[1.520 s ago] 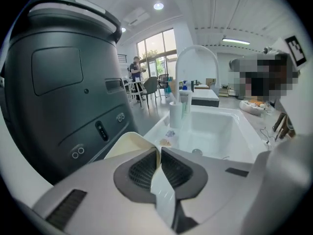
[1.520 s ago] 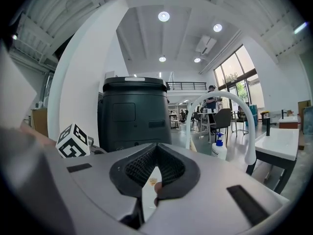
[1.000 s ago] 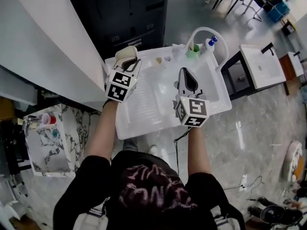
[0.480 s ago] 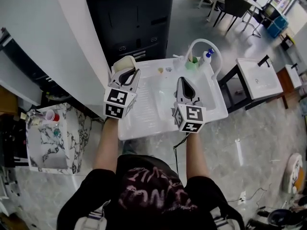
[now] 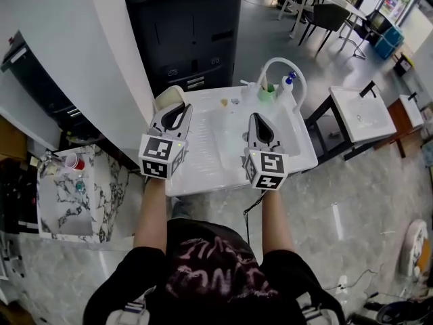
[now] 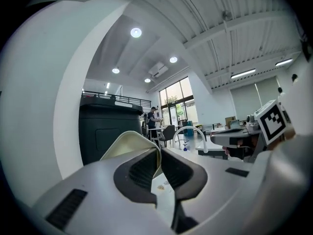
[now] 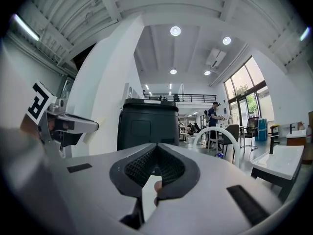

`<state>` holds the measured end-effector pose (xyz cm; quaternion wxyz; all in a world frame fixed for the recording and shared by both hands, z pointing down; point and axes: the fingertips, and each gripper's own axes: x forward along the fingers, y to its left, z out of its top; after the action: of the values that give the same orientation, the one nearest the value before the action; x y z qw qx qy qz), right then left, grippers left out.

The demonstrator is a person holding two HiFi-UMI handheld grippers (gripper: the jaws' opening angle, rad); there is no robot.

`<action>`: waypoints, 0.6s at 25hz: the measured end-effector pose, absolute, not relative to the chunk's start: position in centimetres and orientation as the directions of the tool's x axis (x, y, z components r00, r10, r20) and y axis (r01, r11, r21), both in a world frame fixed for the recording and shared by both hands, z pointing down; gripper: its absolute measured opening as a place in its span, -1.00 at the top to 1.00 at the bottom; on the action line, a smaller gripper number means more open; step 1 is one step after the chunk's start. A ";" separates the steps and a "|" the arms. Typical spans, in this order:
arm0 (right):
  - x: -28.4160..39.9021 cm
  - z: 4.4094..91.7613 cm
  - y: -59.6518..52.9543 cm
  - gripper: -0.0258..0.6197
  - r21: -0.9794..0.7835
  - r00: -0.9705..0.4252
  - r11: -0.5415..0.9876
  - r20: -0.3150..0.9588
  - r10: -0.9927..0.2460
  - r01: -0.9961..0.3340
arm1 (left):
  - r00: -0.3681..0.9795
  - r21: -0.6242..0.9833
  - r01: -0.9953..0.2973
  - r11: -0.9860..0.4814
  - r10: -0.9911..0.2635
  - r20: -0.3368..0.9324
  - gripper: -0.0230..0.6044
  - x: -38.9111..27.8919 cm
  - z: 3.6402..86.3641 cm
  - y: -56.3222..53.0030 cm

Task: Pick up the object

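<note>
Jaws of your left gripper [image 5: 173, 111] [image 6: 159, 153] are pinching the thin curved wall of a cream-coloured object [image 5: 168, 94] [image 6: 128, 143]. In the left gripper view the wall runs straight through the narrow slot between the ribbed pads [image 6: 146, 168], and most of the piece sticks out past the tips toward 11 o'clock. From the head view the object sits at 12 o'clock of your left gripper, right at its tips, over the far left corner of the white desk [image 5: 203, 171]. It looks like a shallow dish or lid, but you cannot tell which from these angles.

Your right gripper [image 5: 259, 118] [image 7: 156, 147] is pressed together, tips meeting, with nothing between the pads. It hangs over the basin area at 3 o'clock of your left gripper, well apart from the object, and points the same way.

Beyond your right gripper, at about 1 o'clock, a white arched faucet [image 5: 281, 63] [image 7: 218, 131] stands at the desk's far edge, with a green cup [image 5: 269, 93] and a blue-capped bottle [image 5: 289, 80] just beside it. A black cabinet [image 5: 184, 29] [image 6: 101, 133] stands behind the desk at 12 o'clock. At 8 o'clock of your left gripper, a red cup [image 5: 74, 162] sits on a marble side table [image 5: 64, 202].
</note>
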<state>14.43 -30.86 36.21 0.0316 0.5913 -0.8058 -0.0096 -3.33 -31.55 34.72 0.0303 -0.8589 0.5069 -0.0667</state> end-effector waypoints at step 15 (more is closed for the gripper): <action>13.7 36.1 -30.0 0.88 0.067 -0.328 0.331 0.053 -0.943 -0.941 | 0.433 -0.111 -0.894 -0.435 -0.901 0.042 0.80 -4.4 33.9 -29.0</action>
<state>13.75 -30.02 36.11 0.0409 0.5781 -0.8148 -0.0119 -4.44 -29.02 33.87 0.0359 -0.8456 0.5304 -0.0473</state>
